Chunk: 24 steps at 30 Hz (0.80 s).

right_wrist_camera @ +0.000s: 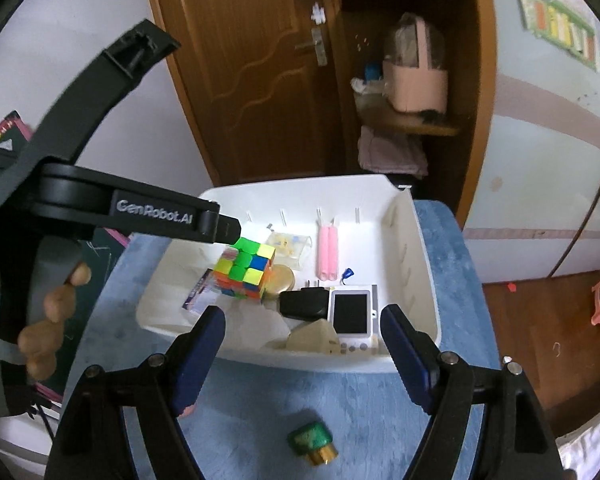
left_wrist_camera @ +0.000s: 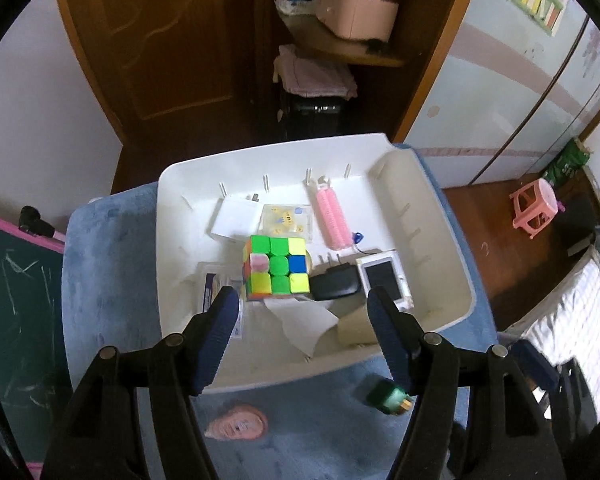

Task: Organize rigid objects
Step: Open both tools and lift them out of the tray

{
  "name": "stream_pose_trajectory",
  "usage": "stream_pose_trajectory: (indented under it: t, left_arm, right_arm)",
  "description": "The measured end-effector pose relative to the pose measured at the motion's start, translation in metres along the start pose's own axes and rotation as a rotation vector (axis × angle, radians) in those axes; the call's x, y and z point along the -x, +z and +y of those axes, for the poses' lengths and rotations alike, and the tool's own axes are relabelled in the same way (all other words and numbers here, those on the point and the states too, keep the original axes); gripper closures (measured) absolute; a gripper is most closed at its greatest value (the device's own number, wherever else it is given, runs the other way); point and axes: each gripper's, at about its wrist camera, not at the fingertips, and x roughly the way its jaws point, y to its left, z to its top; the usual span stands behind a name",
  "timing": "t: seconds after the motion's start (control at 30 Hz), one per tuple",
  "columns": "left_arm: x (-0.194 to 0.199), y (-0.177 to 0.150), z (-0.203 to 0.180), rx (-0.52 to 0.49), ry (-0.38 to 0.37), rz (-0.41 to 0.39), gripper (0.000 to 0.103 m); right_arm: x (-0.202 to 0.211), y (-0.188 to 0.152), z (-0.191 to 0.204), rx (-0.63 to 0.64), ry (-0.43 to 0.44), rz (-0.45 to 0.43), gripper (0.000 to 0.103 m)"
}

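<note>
A white plastic bin (left_wrist_camera: 276,146) (right_wrist_camera: 300,182) stands on a blue cloth. Inside lie a colourful puzzle cube (left_wrist_camera: 278,266) (right_wrist_camera: 246,274), a black charger (left_wrist_camera: 336,286) (right_wrist_camera: 304,304), a white device with a dark screen (left_wrist_camera: 384,280) (right_wrist_camera: 350,312) and a pink hair roller (left_wrist_camera: 332,216) (right_wrist_camera: 327,256). A small green bottle with a gold cap (left_wrist_camera: 390,396) (right_wrist_camera: 312,442) lies on the cloth in front of the bin. My left gripper (left_wrist_camera: 302,298) hangs open above the bin's near side, holding nothing. My right gripper (right_wrist_camera: 303,315) is open and empty above the bin's front wall.
The blue cloth (left_wrist_camera: 108,248) covers the surface around the bin. A pink round item (left_wrist_camera: 238,424) lies near its front. A green chalkboard (left_wrist_camera: 16,292) stands at left, a pink stool (left_wrist_camera: 534,214) on the wooden floor at right. A hand (right_wrist_camera: 48,320) holds the left tool's black frame (right_wrist_camera: 152,208).
</note>
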Motion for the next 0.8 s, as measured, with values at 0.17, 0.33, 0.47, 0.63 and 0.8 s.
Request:
stream_pose_trajectory:
  t: [0.17,0.33,0.47,0.63,0.8]
  left_arm:
    - [0.035,-0.016,-0.005,0.008,-0.009,-0.069,0.033]
    - [0.069,-0.038,-0.008,0.016,-0.018,-0.124,0.033]
    - [0.086,-0.057,-0.007,0.019,-0.012,-0.158,0.032]
    - [0.093,-0.084,-0.007,-0.003,-0.005,-0.163,0.028]
    - [0.077,-0.117,-0.003,-0.053,0.006,-0.104,0.028]
  right_arm:
    - [0.047,-0.024,0.017,0.018,-0.028,-0.086,0.022]
    - [0.081,-0.053,0.037,0.088,-0.039,-0.135,0.022]
    - [0.105,-0.072,0.047,0.15,-0.042,-0.174,0.022]
    - [0.121,-0.091,0.048,0.173,-0.041,-0.189,0.022]
    - [0.119,-0.106,0.043,0.182,-0.042,-0.157,0.022]
